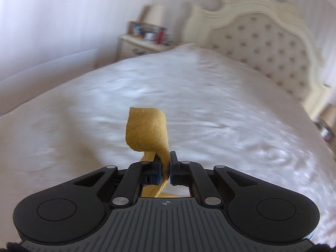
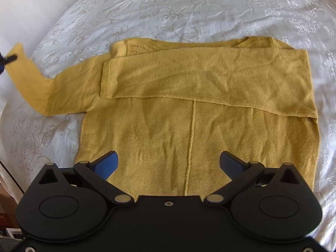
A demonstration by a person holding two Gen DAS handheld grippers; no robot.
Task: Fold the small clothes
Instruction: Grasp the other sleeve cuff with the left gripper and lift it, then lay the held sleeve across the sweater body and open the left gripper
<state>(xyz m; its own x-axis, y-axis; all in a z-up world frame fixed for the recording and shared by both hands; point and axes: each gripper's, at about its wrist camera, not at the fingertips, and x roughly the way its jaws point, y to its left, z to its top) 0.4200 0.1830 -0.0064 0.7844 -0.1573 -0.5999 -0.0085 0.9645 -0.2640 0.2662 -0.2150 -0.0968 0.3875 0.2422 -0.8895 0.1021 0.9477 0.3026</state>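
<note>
— Why's the left gripper (image 1: 165,169) clamped on that cuff?

— To carry the free sleeve (image 2: 31,79) across, I'd guess; the other sleeve (image 2: 210,77) already lies folded over the chest.

— And the mustard-yellow knitted sweater (image 2: 189,136)?

— Flat on the white embroidered bedspread (image 2: 189,6), right under the right gripper (image 2: 169,163), whose jaws hang wide apart, empty.

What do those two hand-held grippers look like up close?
Both are matte black plastic. The left hand-held gripper has a grey ribbed deck with a small crosshair mark, silver pivot pins, round black discs either side, and blue pads. The right hand-held gripper has the same discs and pins, with blue-faced fingers.
</note>
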